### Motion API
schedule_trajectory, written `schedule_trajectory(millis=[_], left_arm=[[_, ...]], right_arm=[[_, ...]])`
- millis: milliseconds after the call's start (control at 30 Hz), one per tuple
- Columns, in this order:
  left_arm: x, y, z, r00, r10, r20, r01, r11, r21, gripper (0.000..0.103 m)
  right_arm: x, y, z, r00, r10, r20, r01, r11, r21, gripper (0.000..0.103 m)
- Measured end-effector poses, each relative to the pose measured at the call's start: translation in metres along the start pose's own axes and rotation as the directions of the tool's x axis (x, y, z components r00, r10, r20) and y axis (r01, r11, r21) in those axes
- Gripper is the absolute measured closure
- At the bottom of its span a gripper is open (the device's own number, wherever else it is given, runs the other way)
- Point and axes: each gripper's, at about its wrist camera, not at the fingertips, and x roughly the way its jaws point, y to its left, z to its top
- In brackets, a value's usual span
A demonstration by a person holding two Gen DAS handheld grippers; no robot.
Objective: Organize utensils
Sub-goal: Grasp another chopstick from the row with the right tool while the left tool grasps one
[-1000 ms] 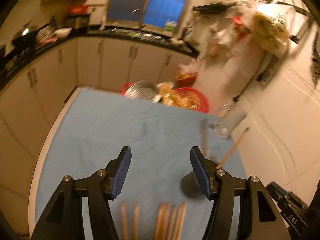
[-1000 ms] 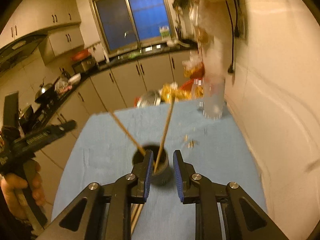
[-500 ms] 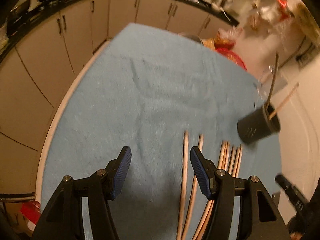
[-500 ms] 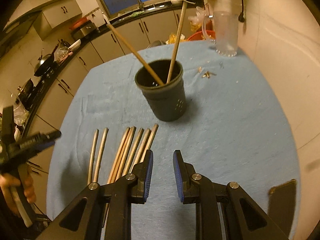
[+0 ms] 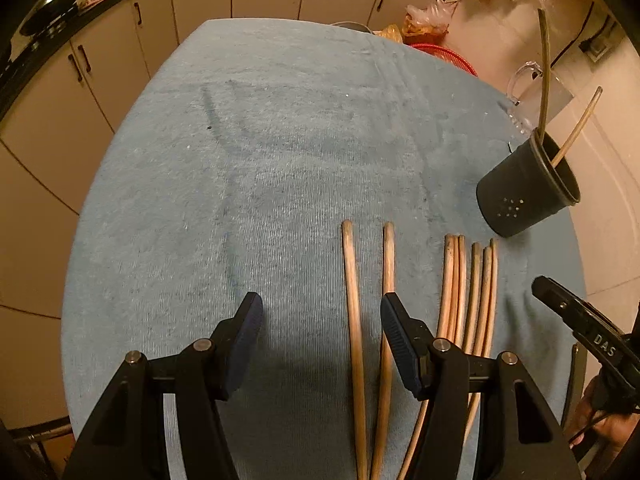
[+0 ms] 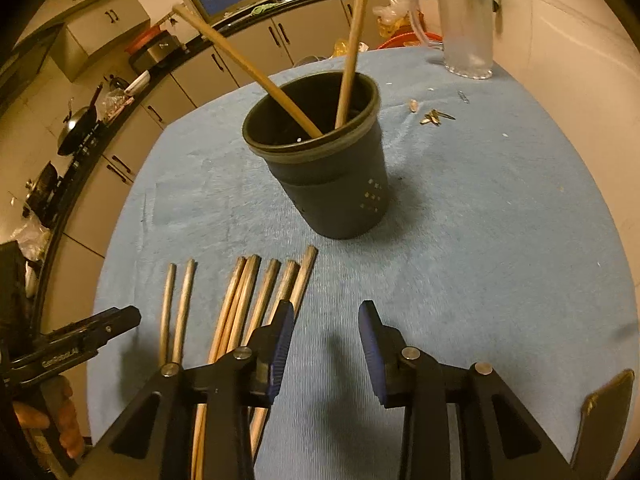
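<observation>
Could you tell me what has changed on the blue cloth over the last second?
Both tongs tipped down toward the loose wooden chopsticks; the right tongs, empty, have just been opening. The left tongs stayed open. The dark round holder keeps its two chopsticks.

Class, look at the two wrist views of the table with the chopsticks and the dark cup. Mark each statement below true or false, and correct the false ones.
1. Two chopsticks stand in the dark cup. True.
2. The cup lies tipped on its side. False: it stands upright on the blue cloth.
3. Seven chopsticks lie flat on the cloth. True.
4. The right tongs grip a chopstick. False: they are open and empty.
5. The left tongs are shut. False: they are open, one chopstick lying between them.
</observation>
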Motion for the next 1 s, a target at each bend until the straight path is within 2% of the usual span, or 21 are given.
schedule_trajectory(millis=[400,567,833,1000], left_arm=[[0.014,-0.003,0.016,1.000,0.016,-0.014,-0.016,1.000,0.019,0.041],[0.021,-0.002,0.021,1.000,0.022,-0.018,-0.022,1.000,0.020,0.041],[0.029,-0.003,0.032,1.000,0.018,-0.019,-0.017,1.000,0.026,0.041],[0.033,-0.001,0.038,1.000,0.014,-0.023,-0.013,1.000,0.020,0.041]], right_arm=[[0.040,0.008,0.013,0.998,-0.031,-0.049,0.032,0.999,0.011,0.067],[0.047,0.012,0.018,0.997,-0.056,-0.048,0.056,0.998,0.006,0.071],[0.051,0.026,0.026,0.996,-0.081,-0.028,0.081,0.997,-0.009,0.076],[0.038,0.041,0.027,0.999,-0.048,0.003,0.048,0.998,-0.031,0.076]])
